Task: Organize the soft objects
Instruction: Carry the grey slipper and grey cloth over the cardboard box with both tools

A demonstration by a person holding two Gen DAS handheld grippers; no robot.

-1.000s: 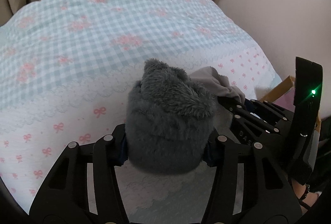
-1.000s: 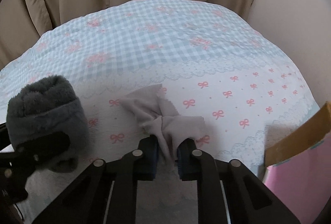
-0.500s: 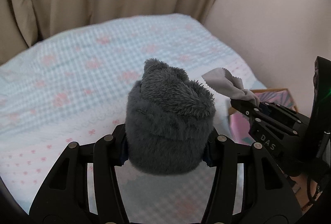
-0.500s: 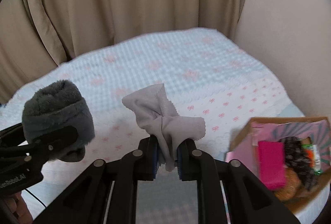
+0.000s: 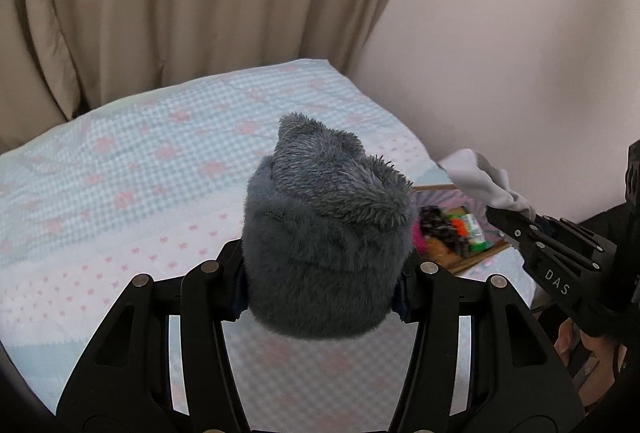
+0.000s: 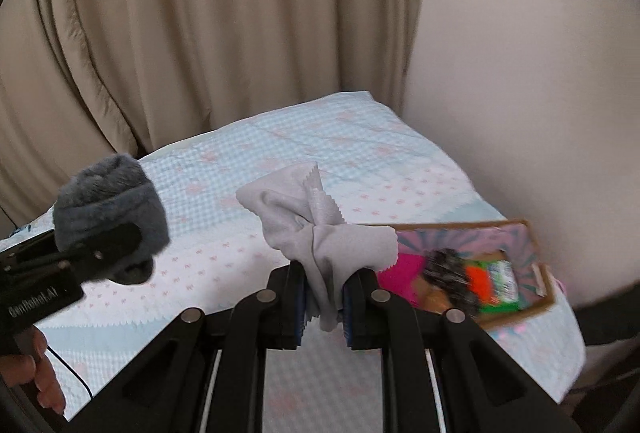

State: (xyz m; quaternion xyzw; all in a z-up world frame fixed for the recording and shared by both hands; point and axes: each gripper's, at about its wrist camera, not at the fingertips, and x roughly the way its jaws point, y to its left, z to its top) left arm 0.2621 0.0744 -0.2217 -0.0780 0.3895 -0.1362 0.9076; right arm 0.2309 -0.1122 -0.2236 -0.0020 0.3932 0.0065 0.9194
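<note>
1. Left wrist view: the left gripper (image 5: 322,289) holds a fuzzy grey roll (image 5: 326,233) upright. Its jaws are spread wide enough to take the roll's full width and press into its sides low down, so the fluffy top stands well above them. The roll is in the air above the bed (image 5: 120,201), which has a pale blue checked cover with pink bows.
2. Same view, right side: the right gripper (image 5: 494,213) comes in from the edge of the frame, with a light grey cloth (image 5: 478,181) bunched at its tip. From here I cannot tell how the jaws stand. Between the roll and that gripper, an open cardboard box (image 5: 480,257) sits on the bed's near corner, with blurred pink, black, orange and green items inside.
3. Right wrist view: the right gripper (image 6: 324,307) has its jaws nearly pressed together, pinching the light grey cloth (image 6: 316,229). The cloth fans up above the jaws, with a zigzag-cut edge showing, and a short tail hangs below them.
4. Same view, left side: the left gripper (image 6: 116,253) clamps the fuzzy grey roll (image 6: 108,201), held above the bed (image 6: 400,169). The cardboard box (image 6: 536,257) lies at right, on the bed near the wall (image 6: 520,73), with a beige curtain (image 6: 200,33) behind.
</note>
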